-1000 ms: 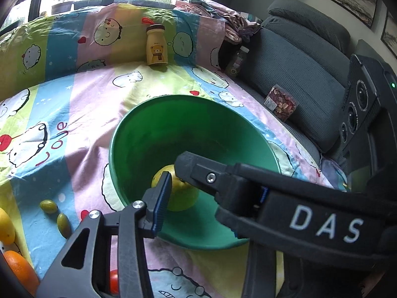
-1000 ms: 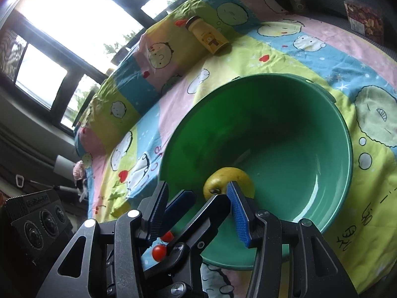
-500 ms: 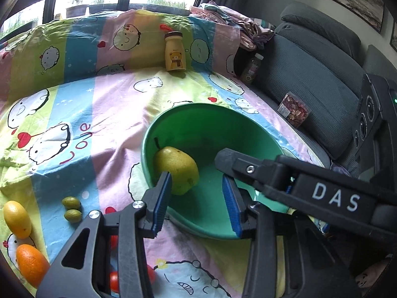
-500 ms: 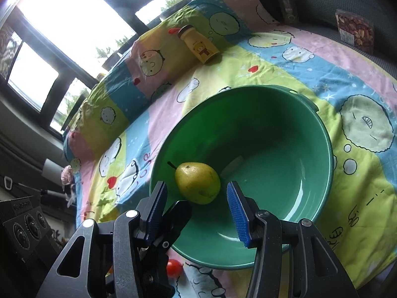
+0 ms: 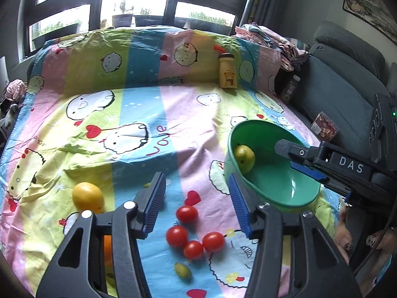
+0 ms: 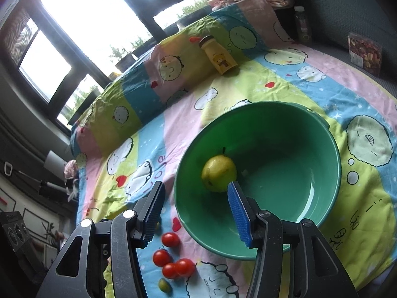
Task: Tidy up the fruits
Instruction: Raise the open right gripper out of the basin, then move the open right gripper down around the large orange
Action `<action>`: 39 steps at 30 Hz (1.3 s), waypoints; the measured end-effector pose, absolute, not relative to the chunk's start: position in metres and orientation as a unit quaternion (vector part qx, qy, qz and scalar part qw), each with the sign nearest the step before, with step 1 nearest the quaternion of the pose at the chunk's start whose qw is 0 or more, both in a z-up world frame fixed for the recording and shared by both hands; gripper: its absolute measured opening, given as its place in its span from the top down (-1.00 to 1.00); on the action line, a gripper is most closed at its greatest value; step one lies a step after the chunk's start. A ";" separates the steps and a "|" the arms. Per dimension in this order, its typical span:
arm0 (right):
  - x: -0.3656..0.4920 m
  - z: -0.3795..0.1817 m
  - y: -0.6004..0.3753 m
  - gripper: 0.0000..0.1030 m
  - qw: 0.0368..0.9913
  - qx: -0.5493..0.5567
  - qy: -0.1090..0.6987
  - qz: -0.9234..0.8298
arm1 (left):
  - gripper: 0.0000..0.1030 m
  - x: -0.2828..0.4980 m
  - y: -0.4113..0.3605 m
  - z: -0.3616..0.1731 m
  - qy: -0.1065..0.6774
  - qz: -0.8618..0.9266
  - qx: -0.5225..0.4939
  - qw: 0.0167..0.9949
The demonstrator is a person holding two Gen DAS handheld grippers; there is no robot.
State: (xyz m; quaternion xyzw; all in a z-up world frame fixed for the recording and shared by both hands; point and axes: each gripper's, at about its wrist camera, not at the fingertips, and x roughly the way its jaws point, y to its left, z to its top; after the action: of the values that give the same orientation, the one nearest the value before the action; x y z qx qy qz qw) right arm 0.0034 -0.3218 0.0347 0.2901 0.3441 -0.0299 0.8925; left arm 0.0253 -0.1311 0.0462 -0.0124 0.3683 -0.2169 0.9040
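Observation:
A yellow-green pear (image 5: 244, 154) (image 6: 218, 172) lies inside the green bowl (image 5: 292, 201) (image 6: 332, 149) on the cartoon sheet. My left gripper (image 5: 196, 193) is open and empty, above several red tomatoes (image 5: 187, 214) and a small green olive (image 5: 183, 270). A lemon (image 5: 88, 197) lies to its left, and an orange (image 5: 108, 245) shows behind its left finger. My right gripper (image 6: 194, 208) is open and empty over the bowl's near-left rim; it also shows in the left wrist view (image 5: 304, 164) above the bowl. The tomatoes (image 6: 170, 239) and olive (image 6: 164, 285) lie left of the bowl.
A yellow bear bottle (image 5: 227, 74) (image 6: 218, 59) stands at the back of the sheet. A grey sofa (image 5: 342, 92) on the right bears a snack packet (image 5: 324, 127) (image 6: 364, 53) and a dark bottle (image 5: 290, 88). Windows run along the far side.
Both grippers have pulled back from the bowl, leaving the pear in it. The left gripper has swung left and up, so the tomatoes, lemon and olive have come into view.

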 end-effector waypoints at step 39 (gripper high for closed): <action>0.040 0.004 -0.174 -0.61 0.866 0.175 0.450 0.126 | -0.68 0.001 0.020 -0.016 0.438 -0.068 -0.070 0.894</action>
State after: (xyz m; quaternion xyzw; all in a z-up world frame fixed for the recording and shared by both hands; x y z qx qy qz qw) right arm 0.0403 -0.1740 0.0039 0.1753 0.4503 0.1261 0.8664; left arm 0.0006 0.0195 -0.0155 -0.0701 0.4380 -0.0684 0.8936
